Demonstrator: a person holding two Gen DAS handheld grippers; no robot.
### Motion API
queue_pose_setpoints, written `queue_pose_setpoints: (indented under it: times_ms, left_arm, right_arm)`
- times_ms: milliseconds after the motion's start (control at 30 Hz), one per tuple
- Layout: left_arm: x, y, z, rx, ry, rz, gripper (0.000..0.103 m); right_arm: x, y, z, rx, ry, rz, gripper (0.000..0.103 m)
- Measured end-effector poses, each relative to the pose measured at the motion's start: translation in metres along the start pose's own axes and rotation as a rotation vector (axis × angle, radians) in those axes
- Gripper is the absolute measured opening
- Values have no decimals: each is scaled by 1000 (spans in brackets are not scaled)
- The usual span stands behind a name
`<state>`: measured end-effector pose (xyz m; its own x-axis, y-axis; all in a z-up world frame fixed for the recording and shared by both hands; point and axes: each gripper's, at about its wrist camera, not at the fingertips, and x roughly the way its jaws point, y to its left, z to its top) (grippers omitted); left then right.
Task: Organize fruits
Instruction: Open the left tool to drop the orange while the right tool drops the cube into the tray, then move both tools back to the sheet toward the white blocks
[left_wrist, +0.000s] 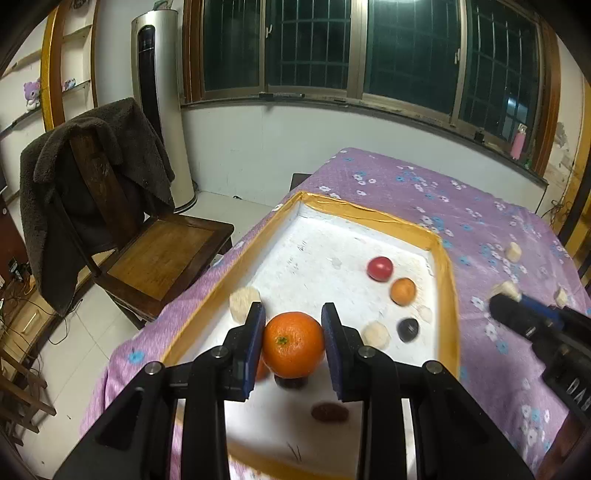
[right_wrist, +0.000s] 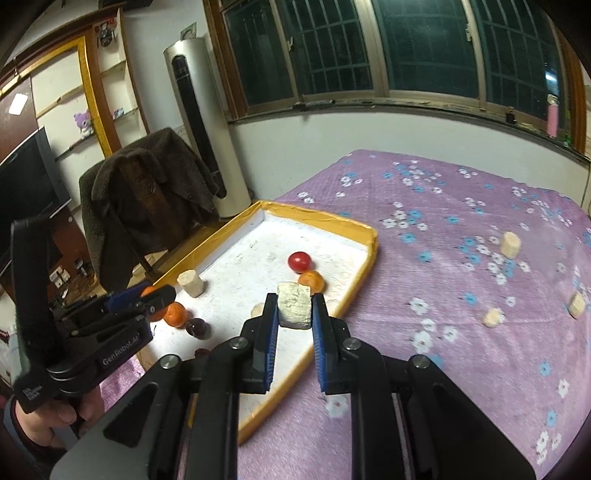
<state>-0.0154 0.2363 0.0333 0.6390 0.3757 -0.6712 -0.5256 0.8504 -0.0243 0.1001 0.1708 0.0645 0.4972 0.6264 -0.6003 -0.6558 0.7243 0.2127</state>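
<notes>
Left tongs pinch the orange at its equator, above the tray; right tongs clamp a pale block — over the tray's edge. Orange: firm, smooth, roll-prone — grip mid-body.

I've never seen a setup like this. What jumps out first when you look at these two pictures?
First, the big bright orange fruit clamped between the blue-padded black fingers of the left gripper, above the shallow white tray with a yellow rim. Next, the right gripper pinching a pale, rough foam block over that tray's right edge. Behind them, a small red round fruit and a small orange one lie on the tray, on a purple flowered cloth.
</notes>
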Motion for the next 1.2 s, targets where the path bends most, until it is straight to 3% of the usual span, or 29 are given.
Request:
queue_pose_setpoints:
  times_ms: [233,433,500,567,600,667,800,967,1200]
  left_arm:
    - [44,2,17,15,75,33,31]
    - [64,6,13,8,137,46,33]
    - [65,7,11,6,155,54,45]
    - [58,11,12,-13,136,73,68]
    - [53,12,13,-27,121,77,70]
    - [41,13,14,-54,103,79,82]
    - [18,-4,15,-50,64,57,84]
    - [-7,-66,7,41,35,-57,85]
    - [-5,-175,-13,215,61,-190,86]
  right_arm:
    - [62,11,12,-20,84,15,19]
    - [106,8,11,-4,168,26,19]
    - [115,9,7,-9,193,30,20]
    - [119,8,4,0,208,35,22]
    - [119,7,4,3,210,37,26]
    - [110,3,3,11,196,33,49]
    - [63,-23,0,56,118,17,73]
    - [-9,-88,-18,117,33,-107,99]
    - [-77,-228,-60,332,26,-378,101]
